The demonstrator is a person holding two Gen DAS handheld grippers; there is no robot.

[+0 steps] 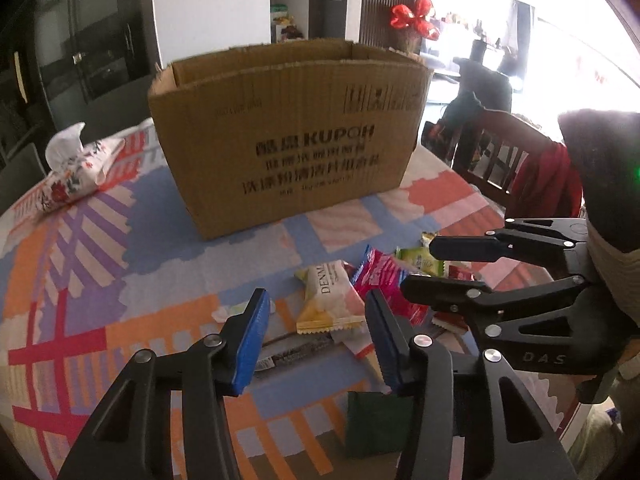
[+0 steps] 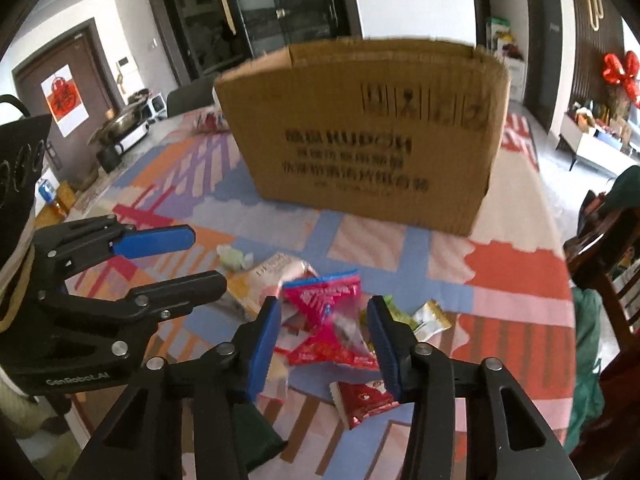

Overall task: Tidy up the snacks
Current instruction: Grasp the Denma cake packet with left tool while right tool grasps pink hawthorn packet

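An open cardboard box [image 1: 288,136] stands on the patterned tablecloth [image 1: 80,280], also in the right wrist view [image 2: 360,140]. Several snack packets lie in front of it: a cream and yellow packet [image 1: 326,298], a red-pink packet [image 1: 384,276] [image 2: 328,320], a green packet [image 1: 420,260] and a red packet [image 2: 364,398]. My left gripper [image 1: 316,340] is open and empty, just above the cream packet and a dark bar [image 1: 296,354]. My right gripper [image 2: 324,340] is open, its jaws either side of the red-pink packet. It also shows in the left wrist view [image 1: 416,268].
A floral tissue pack [image 1: 76,172] lies at the table's far left. Wooden chairs [image 1: 500,160] stand at the right edge of the table. A dark green packet [image 1: 376,424] lies near the front. A pot on a small cooker [image 2: 124,128] stands beyond the table.
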